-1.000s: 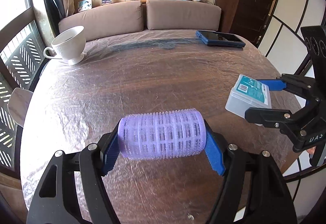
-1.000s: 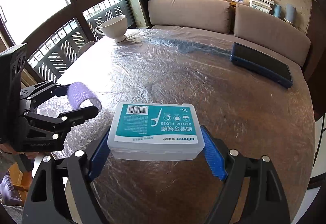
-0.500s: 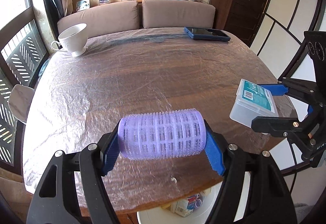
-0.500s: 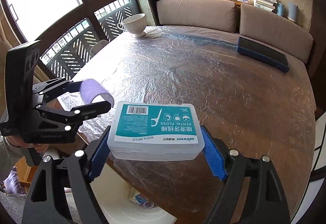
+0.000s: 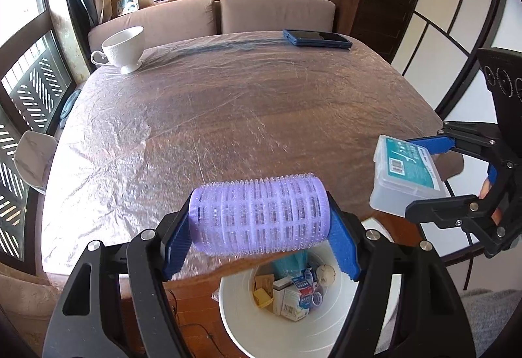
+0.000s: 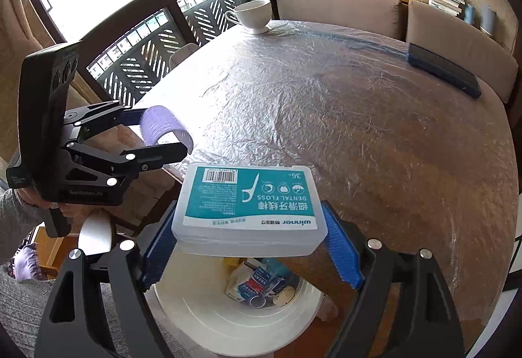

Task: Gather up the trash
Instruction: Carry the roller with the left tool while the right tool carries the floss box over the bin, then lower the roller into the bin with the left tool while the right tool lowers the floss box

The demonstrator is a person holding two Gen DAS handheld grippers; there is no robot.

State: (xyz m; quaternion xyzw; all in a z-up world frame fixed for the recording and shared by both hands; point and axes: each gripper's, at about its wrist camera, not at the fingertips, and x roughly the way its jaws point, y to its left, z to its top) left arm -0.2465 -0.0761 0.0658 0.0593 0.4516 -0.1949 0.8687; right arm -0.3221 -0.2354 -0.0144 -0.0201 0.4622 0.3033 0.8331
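My left gripper is shut on a purple hair roller, held crosswise between its blue pads above the table's near edge. Below it a white trash bin stands on the floor with cartons and scraps inside. My right gripper is shut on a clear dental floss box with a teal label, held over the same bin. In the left wrist view the floss box and right gripper hang at the right; in the right wrist view the roller and left gripper are at the left.
The round wooden table is wrapped in crinkled clear film. A white cup stands at its far left and a dark blue flat case at its far right. Sofa cushions, a window and a dark cabinet lie beyond.
Both grippers have drawn back from over the table to its near edge with their objects. The white bin has come into view beneath them.
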